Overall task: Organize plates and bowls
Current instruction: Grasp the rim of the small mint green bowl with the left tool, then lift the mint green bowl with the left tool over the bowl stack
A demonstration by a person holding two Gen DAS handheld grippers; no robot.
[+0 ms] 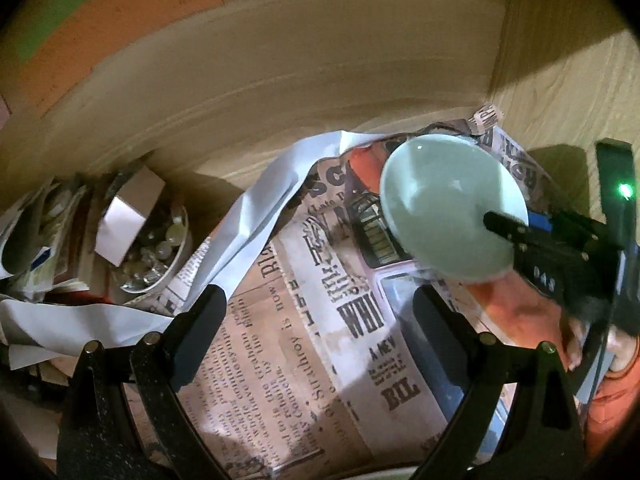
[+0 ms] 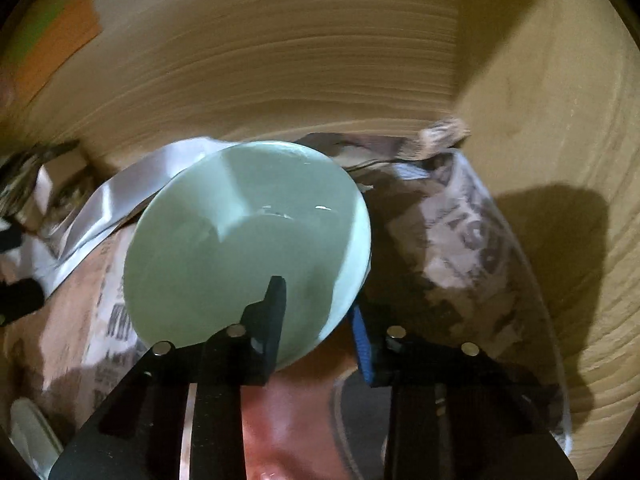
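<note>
The pale green bowl (image 2: 240, 240) is clamped at its rim by the right tool (image 2: 320, 316), tilted above the newspaper-lined shelf (image 1: 280, 360). The left tool (image 1: 320, 332) is held apart, empty.

Right tool (image 2: 320, 312) angled down, jaws clamped, left tool (image 1: 320, 340) angled down, jaws wide apart

Pale mint-green bowl (image 2: 248, 240), plain and glossy, unpatterned. Black right gripper (image 2: 316, 312) with one blue pad. Black left gripper (image 1: 320, 332), dark pads. Newspaper (image 1: 312, 340) in tan and off-white, bold black headlines and fine print, with an orange-red patch. White paper strip (image 1: 264, 208), creased. Light wood-grain cabinet walls (image 1: 320, 60). Orange and green sheets (image 1: 100, 20) top left.
</note>
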